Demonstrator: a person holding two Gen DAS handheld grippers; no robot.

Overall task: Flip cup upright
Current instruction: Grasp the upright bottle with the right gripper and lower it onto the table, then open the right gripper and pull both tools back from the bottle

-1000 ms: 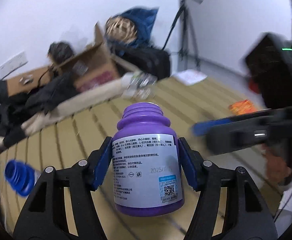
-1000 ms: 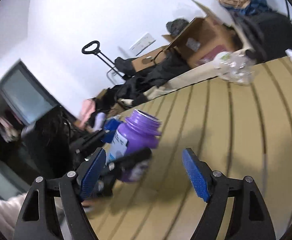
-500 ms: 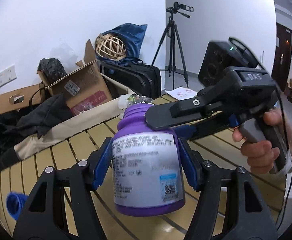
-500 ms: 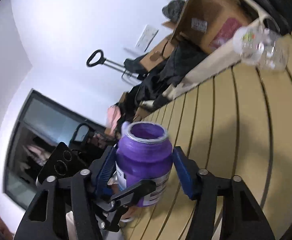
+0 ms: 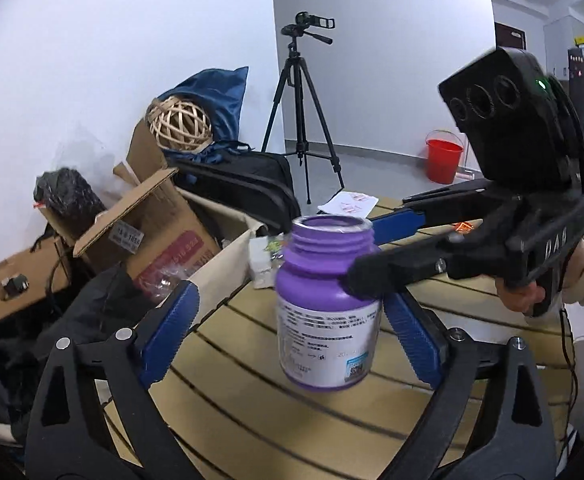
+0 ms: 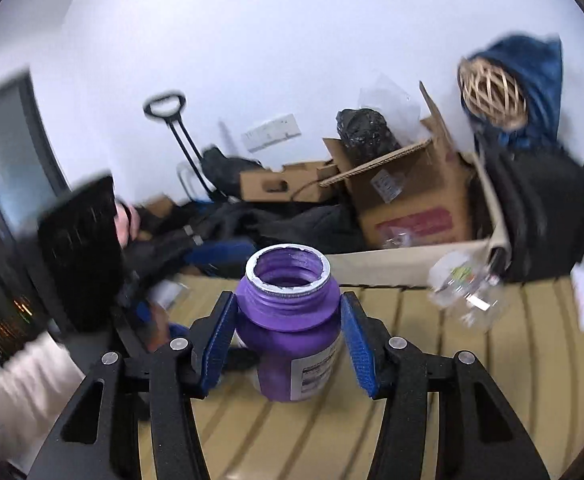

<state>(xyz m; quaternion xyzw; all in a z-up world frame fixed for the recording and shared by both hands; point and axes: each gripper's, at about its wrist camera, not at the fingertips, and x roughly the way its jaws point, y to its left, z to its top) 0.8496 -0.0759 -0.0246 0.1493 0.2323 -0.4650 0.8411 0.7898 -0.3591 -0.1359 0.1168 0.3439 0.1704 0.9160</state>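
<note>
The cup is a purple open-mouthed bottle with a white label, upright with its mouth up, just above the slatted wooden table. My right gripper is shut on the purple bottle, its blue pads on the bottle's shoulder. In the left wrist view the right gripper's black fingers reach in from the right and clamp the bottle's neck. My left gripper is open, its blue pads spread wide and clear of the bottle.
A clear plastic bottle lies on the table at the back right. Cardboard boxes, dark bags and a wicker ball crowd the space behind the table. A tripod and red bucket stand on the floor.
My left gripper has opened and let go of the bottle. My right gripper has closed on it and now holds it upright.
</note>
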